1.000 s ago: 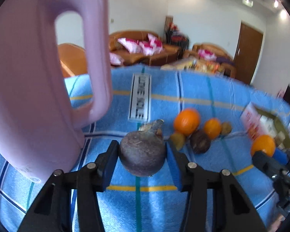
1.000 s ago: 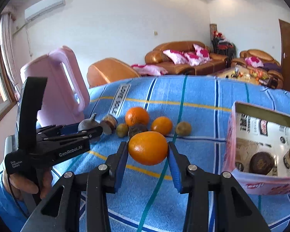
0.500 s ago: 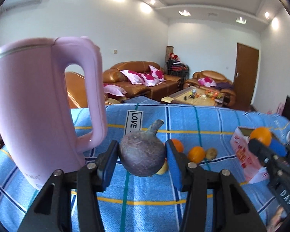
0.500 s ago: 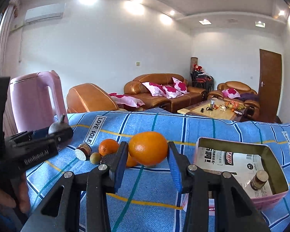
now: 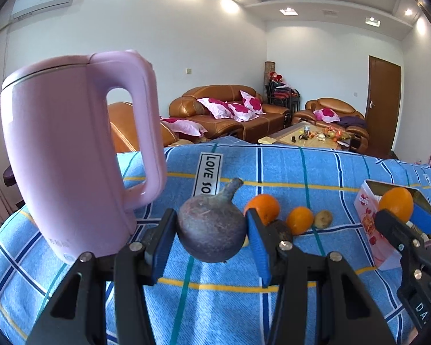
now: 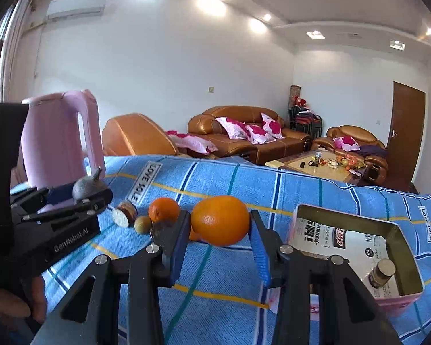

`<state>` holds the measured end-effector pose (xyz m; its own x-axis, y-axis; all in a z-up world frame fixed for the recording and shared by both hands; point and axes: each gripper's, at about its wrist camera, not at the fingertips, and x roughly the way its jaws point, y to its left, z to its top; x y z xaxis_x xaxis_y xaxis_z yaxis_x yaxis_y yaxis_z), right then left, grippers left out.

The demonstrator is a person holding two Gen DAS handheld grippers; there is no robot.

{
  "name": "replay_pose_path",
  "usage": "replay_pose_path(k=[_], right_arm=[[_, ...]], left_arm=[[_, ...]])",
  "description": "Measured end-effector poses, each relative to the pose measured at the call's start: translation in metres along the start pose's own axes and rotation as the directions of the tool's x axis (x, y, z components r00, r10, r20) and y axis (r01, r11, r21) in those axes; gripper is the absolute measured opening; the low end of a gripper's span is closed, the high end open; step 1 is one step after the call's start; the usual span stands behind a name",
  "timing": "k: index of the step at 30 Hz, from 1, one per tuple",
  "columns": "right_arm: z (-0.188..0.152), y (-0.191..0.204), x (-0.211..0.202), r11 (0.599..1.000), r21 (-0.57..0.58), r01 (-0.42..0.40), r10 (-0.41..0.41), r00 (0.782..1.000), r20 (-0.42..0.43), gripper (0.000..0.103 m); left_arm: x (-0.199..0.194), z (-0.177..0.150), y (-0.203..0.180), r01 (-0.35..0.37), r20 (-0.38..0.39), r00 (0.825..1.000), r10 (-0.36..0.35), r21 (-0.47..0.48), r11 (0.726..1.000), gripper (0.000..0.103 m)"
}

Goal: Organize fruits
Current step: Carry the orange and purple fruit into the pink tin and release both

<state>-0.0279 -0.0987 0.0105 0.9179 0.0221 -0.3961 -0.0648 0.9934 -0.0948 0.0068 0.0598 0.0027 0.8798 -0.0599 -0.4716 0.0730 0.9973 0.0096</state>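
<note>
Left tool [image 5: 211,234], gripping mangosteen [image 5: 212,225], has lifted off tablecloth [image 5: 273,166].

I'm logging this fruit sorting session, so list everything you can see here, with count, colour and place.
mangosteen: one, dark purple, held in the left tongs
large orange: one, orange, held in the right tongs
loose oranges: two, orange, on the cloth mid-table
small fruits: two, greenish-brown, beside the oranges
dark round fruit: one, by the oranges
cut fruit: one, pale cut face, near the kettle
kettle: one, pink, left side of the table
box: one, pink, open, right side of the table
small jar: one, inside the box
tablecloth: one, blue plaid
sofas: brown, in the background
left tongs: black, blue pads
right tongs: black, blue pads
</note>
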Motion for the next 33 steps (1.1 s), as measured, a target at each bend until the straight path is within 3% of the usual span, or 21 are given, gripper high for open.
replay_pose_path(k=[14,25,33], right_arm=[[-0.016,-0.062,-0.027,0.998,0.047,0.050,-0.049,0.998,-0.026,0.043],[-0.016,-0.110,-0.039,0.984,0.098,0.146,-0.149,0.989,0.023,0.043],[-0.011,-0.162,-0.046,0.958,0.206,0.198,-0.208,0.978,0.028,0.043]], left_arm=[[-0.014,-0.010,-0.050,0.030,-0.041,0.999,-0.028,0.029,0.999,0.051],[-0.021,-0.001,-0.095,0.123,-0.031,0.992,-0.122,0.008,0.992,0.051],[-0.020,0.012,-0.131,0.192,-0.011,0.981,-0.192,0.031,0.981,0.051]])
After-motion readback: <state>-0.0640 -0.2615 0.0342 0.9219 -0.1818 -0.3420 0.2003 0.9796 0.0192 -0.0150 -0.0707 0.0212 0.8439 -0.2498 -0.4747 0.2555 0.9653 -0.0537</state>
